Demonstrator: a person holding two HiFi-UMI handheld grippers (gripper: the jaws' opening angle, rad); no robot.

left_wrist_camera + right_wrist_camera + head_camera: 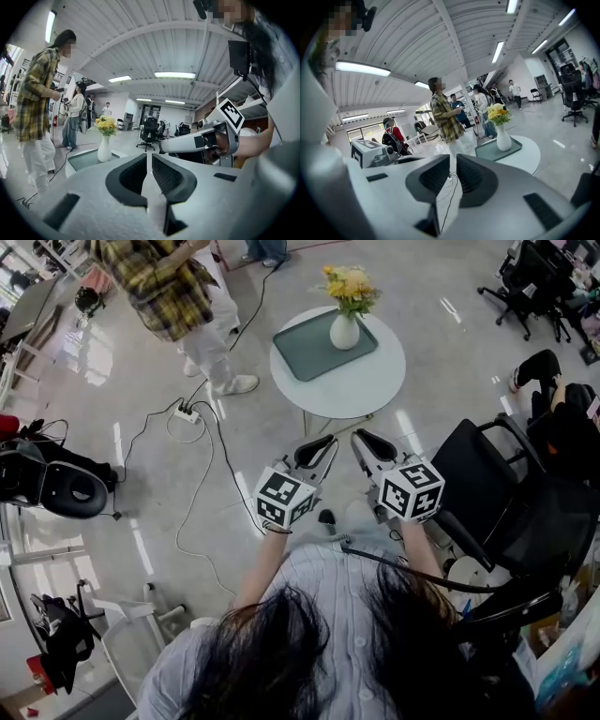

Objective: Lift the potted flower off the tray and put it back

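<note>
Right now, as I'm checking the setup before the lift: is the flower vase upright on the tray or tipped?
Upright. The white vase stands straight on the green tray, flowers on top, in every view.

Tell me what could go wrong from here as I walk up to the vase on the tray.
1. The left tool and right tool are both shut. Reaching in like that could tip the vase on the tray, since it looks tall and narrow.
2. A cable and power strip lie on the floor left of the table, so tripping is possible.
3. A person in plaid stands near the table and might get bumped.
</note>
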